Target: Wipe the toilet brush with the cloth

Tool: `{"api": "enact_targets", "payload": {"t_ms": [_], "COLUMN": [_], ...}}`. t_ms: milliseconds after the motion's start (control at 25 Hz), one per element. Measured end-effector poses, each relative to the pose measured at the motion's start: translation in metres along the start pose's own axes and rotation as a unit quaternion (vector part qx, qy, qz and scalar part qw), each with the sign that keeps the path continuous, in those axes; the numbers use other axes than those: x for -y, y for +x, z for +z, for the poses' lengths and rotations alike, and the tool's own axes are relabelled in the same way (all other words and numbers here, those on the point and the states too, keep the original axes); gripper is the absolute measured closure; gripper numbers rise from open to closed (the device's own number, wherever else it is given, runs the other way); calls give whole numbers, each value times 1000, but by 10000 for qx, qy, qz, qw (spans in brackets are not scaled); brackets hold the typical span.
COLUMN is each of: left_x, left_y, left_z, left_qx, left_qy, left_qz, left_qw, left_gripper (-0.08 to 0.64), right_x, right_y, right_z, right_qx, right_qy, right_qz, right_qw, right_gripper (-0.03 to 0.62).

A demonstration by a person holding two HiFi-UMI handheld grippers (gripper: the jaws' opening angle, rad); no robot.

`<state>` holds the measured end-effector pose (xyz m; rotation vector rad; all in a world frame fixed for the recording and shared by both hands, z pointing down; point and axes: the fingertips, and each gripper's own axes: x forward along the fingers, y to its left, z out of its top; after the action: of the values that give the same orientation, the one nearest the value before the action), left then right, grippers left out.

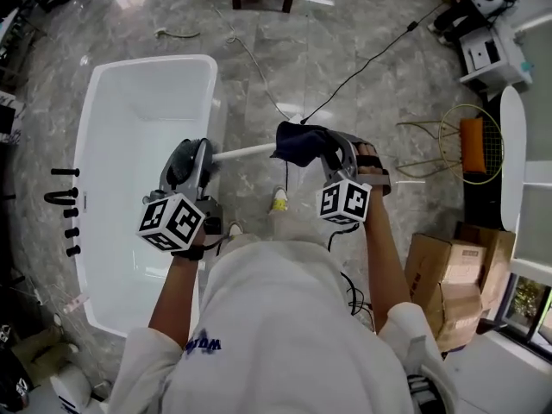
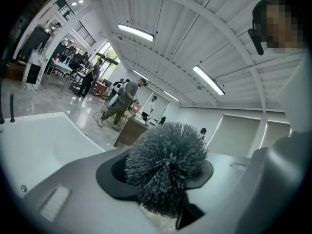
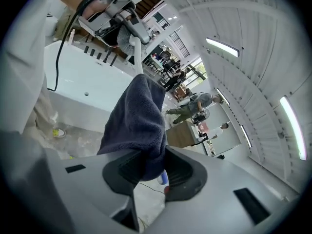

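Observation:
My left gripper [image 1: 191, 158] is shut on the toilet brush, whose grey bristle head [image 2: 165, 167] fills the space between its jaws. The brush's white handle [image 1: 246, 153] runs level to the right, over the tub's edge. A dark blue cloth [image 1: 302, 143] is bunched over the far end of that handle, and my right gripper [image 1: 332, 149] is shut on the cloth. In the right gripper view the cloth [image 3: 139, 126] hangs up out of the jaws, and the handle [image 3: 138, 57] runs from it to the left gripper [image 3: 119, 13] at the top.
A white bathtub [image 1: 147, 102] stands at the left with black taps [image 1: 65, 201] on its far rim. A black cable [image 1: 362, 67] crosses the marble floor. Cardboard boxes [image 1: 448, 283] and a wire stand [image 1: 470, 145] are at the right. People [image 2: 122, 101] stand far off.

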<state>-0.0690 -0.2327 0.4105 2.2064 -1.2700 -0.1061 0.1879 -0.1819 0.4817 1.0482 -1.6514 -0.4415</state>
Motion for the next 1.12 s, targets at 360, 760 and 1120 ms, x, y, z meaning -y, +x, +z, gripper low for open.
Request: {"api": "enact_targets", "payload": {"t_ms": [360, 760, 1120], "left_x": [21, 2, 8], "left_y": [38, 13, 33], "left_z": [2, 11, 4], "left_qx": [522, 953, 964], "left_qy": [-173, -362, -688], "left_qz": [363, 957, 953], "left_qw": [9978, 9902, 9884], "left_gripper": [367, 367, 367], "right_x": [63, 88, 101], "right_y": [37, 73, 81], "right_z": [-40, -9, 4], "right_qx": [395, 1050, 875], "right_qy": [-334, -612, -1208], "right_qz": [-19, 44, -408], "right_qw": [9987, 9926, 9880], "right_gripper": [485, 485, 485]}}
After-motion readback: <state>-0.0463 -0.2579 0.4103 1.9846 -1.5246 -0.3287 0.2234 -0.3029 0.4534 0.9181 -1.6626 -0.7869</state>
